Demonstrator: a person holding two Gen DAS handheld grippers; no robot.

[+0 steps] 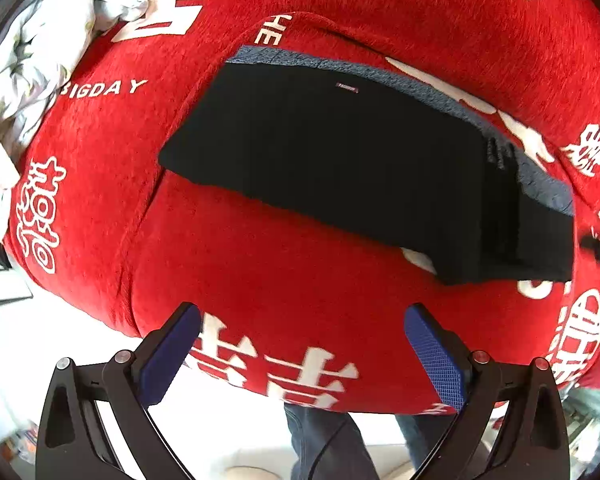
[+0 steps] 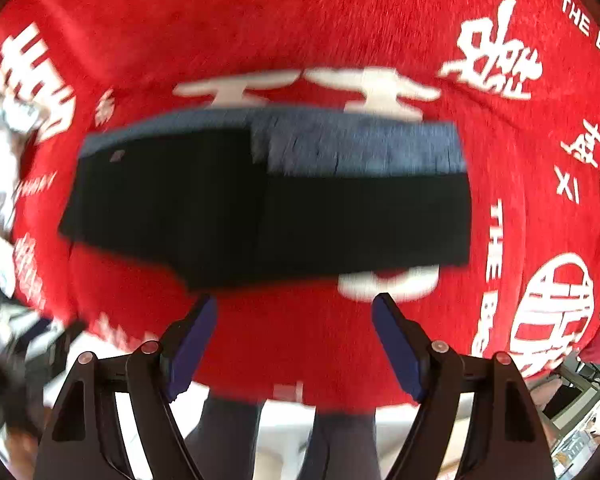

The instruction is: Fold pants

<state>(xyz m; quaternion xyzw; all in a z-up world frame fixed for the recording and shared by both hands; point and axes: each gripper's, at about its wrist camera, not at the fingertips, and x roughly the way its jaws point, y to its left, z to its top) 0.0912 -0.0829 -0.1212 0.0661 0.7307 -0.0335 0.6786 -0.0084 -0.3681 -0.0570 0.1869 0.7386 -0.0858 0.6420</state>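
Left-wrist view: folded black pants w/ grey fleece lining lying flat on red plush blanket w/ white lettering. Left gripper, right gripper both spread, empty, just short of pants' near edge. Next, prob.: square edges, press flat.

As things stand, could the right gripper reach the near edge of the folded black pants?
Probably yes: the right gripper is open, and only bare red blanket lies between it and the pants.

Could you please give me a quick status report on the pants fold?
Left gripper open, empty. Right gripper open, empty. Black pants folded compact on red blanket, grey lining showing at far edge. Nothing in the way.
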